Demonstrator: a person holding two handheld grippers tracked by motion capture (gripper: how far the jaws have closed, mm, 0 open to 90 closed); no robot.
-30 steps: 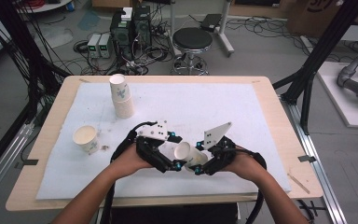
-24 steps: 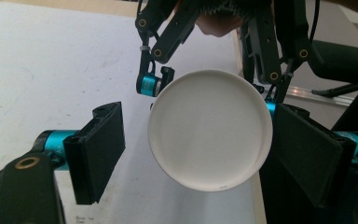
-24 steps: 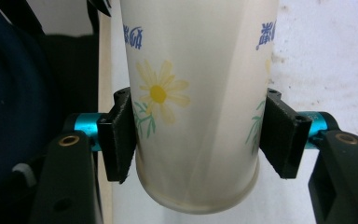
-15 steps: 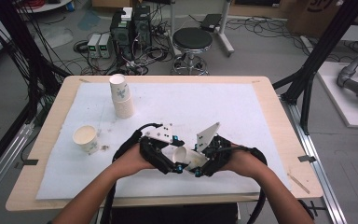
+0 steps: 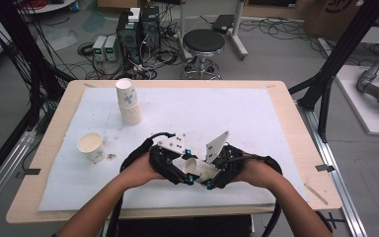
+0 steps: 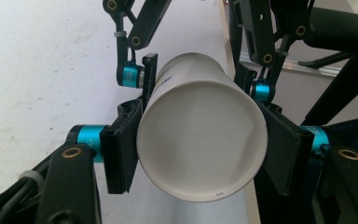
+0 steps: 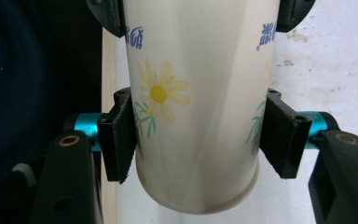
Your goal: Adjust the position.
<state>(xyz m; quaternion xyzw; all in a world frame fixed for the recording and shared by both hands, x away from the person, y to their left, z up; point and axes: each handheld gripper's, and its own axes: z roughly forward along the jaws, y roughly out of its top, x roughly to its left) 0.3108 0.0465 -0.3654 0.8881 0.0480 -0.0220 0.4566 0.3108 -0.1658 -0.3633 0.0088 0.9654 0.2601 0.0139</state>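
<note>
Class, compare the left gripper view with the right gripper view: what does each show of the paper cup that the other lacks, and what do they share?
Left gripper view: the paper cup end-on, its round white end facing the camera, with the right gripper clamped farther along it. Right gripper view: the cup's side wall with a yellow flower and green leaves. Shared: the cup pinched between black jaws over the white table cover.

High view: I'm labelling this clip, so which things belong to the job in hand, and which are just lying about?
In hand:
paper cup
left gripper
right gripper

Lying about:
stack of upturned cups
upright cup
stool
</note>
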